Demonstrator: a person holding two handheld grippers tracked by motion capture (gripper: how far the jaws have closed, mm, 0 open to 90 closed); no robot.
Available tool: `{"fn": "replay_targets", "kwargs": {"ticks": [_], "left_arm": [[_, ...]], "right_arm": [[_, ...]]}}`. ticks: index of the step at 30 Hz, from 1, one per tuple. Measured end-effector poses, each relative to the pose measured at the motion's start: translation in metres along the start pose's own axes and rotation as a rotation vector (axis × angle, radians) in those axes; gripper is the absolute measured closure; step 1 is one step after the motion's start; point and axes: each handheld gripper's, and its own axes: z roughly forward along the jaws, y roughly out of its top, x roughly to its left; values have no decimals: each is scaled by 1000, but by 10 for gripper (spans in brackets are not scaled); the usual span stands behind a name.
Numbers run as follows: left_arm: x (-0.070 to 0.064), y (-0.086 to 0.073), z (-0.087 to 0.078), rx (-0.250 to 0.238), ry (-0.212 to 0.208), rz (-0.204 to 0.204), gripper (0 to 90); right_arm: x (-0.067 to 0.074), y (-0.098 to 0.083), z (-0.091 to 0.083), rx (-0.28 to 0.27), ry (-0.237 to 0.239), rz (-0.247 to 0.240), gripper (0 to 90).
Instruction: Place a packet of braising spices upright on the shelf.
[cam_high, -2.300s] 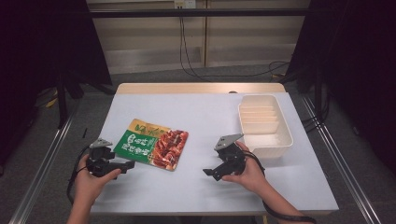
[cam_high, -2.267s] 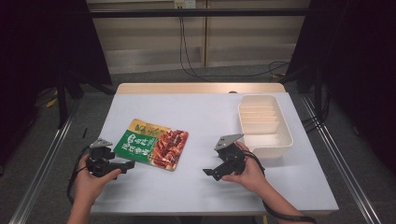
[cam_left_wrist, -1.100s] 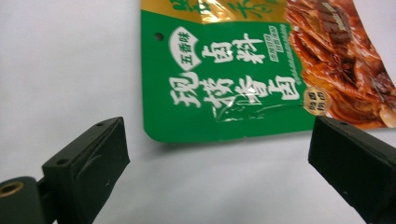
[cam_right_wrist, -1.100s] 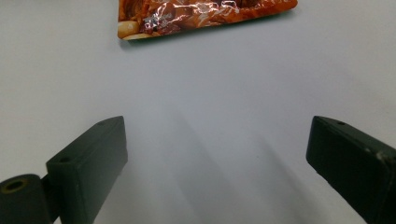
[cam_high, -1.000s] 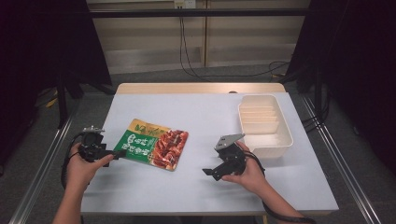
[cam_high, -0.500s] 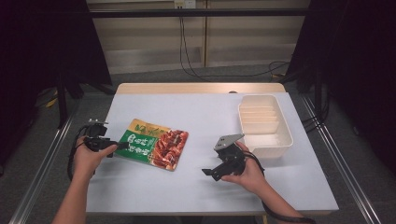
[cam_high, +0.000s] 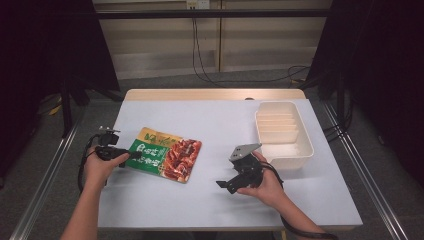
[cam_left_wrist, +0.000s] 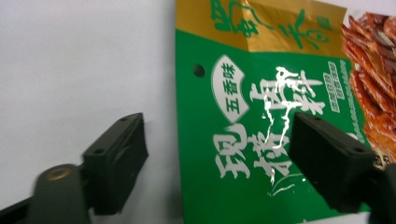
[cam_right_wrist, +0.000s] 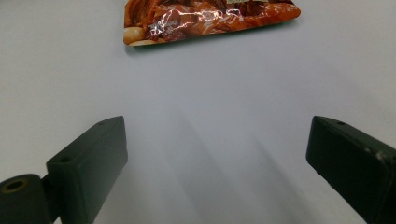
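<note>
So the snack pouch (cam_high: 165, 157) is lying flat on the white table (cam_high: 210, 125), left of centre, and it's the thing being worked on here; green and gold half with the Chinese lettering sits toward the left edge of the table, the reddish food-photo half toward the middle; its long axis runs mostly left-right across the table but skewed, so the far-left gold corner sits a bit farther from the person and the red end a bit nearer

The left gripper (cam_high: 131, 156) is right at the pouch's left short edge, pointing along that long axis toward the right; in the left gripper view (cam_left_wrist: 219, 163) one jaw is over the green print and the other is over bare table just off the pouch's edge, so the edge sits between them; jaws have just been closing in but there's a visible gap on both sides, so not pinching anything yet, I'd call it released/apart

The right gripper (cam_high: 226, 184) is held low over bare table, well apart from the pouch, pointing back toward it; in the right gripper view (cam_right_wrist: 215, 163) the jaws are spread wide with nothing but tabletop between them, and the red end of the pouch is up ahead

Cream plastic tray (cam_high: 303, 150) with ribbed dividers sits on the right side of the table, just beyond the right hand (cam_high: 265, 186)
</note>
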Motion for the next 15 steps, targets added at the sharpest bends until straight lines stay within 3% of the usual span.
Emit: {"fn": "replay_targets", "kwargs": {"ticks": [1,5,6,8,9,10,15], "left_arm": [[-1,-1,0,-12,-6,-24,226],[-1,-2,0,-20,-33,-28,277],[-2,-3,0,-14,-61,-29,312],[-3,-3,0,-14,-51,-14,331],[-4,-2,1,-21,-60,-33,343],[-3,-1,0,1,-55,-9,343],[-3,1,0,8,-78,-28,400]], "right_arm": [[0,0,0,3,0,0,51],[0,0,0,-1,-1,1,51],[0,1,-1,-1,-8,-1,51],[0,1,-1,-2,-8,-2,53],[1,1,-1,2,-4,-1,53],[1,1,-1,2,-4,-1,53],[2,1,0,2,-6,-11,53]]}}
